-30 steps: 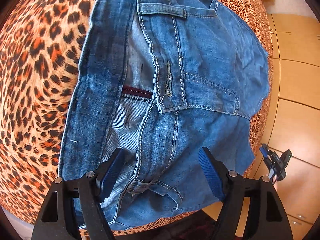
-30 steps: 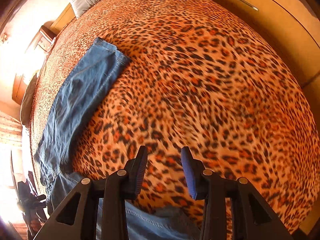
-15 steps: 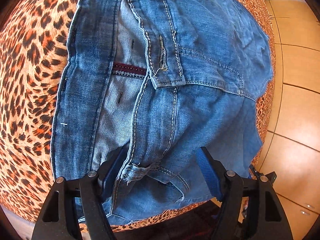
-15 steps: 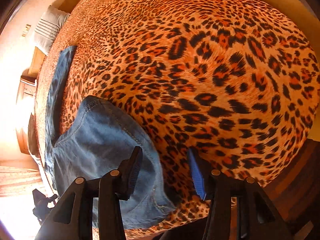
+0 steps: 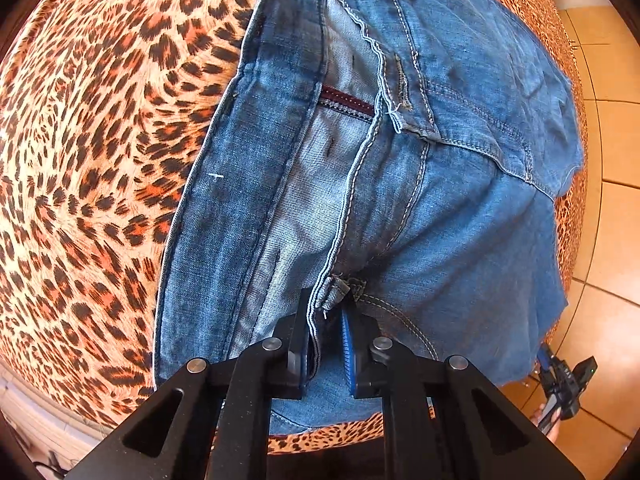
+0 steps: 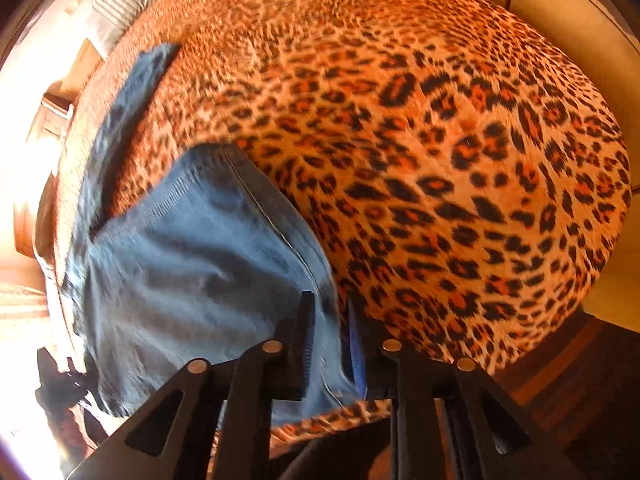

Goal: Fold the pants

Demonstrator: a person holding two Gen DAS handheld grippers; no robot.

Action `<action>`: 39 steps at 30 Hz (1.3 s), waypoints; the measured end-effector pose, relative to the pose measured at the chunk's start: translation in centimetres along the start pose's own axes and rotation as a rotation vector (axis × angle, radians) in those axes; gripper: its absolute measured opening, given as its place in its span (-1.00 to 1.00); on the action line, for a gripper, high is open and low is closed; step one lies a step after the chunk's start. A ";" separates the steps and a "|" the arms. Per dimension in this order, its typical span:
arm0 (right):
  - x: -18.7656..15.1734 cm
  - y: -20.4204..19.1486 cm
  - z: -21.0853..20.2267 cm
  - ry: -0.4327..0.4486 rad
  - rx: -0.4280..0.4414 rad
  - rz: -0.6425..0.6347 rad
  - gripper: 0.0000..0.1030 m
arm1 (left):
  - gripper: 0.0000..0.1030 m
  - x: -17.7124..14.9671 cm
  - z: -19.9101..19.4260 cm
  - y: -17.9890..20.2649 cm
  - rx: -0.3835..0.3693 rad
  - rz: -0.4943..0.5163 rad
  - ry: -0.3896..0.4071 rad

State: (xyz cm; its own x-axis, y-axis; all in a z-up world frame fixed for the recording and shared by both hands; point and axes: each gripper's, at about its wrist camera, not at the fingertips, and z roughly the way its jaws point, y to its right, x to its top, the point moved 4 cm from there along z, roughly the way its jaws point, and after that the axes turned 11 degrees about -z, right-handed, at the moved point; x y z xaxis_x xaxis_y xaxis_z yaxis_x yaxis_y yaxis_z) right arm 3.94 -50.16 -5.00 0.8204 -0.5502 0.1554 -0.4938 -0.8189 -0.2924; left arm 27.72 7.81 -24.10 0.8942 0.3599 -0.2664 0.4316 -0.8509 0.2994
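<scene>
Both grippers bite jeans (image 5: 460,200): left gripper (image 5: 326,344) just closed on waistband, right gripper (image 6: 328,344) on hem. Thin pinch; denim may slip off bed (image 5: 92,140).

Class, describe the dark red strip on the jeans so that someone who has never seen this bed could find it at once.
Start at the leopard-print bedspread, then find the blue denim jeans lying on it, waistband open. Inside, on the paler lining, sits a short dark red strip dotted with pale stitches. It is the only red thing among blue cloth and white seams.
</scene>
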 end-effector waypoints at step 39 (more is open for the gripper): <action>-2.5 2.0 -0.1 0.010 0.045 0.159 0.05 | 0.07 0.3 -2.5 0.8 -0.039 0.083 0.071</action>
State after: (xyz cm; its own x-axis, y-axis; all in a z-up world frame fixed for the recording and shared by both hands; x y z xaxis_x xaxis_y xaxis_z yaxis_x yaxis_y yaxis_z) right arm 0.86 -50.38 -5.90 0.7301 -0.6739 0.1133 -0.6035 -0.7137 -0.3556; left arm 28.66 8.21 -21.63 0.9327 0.3158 -0.1742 0.3586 -0.8640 0.3536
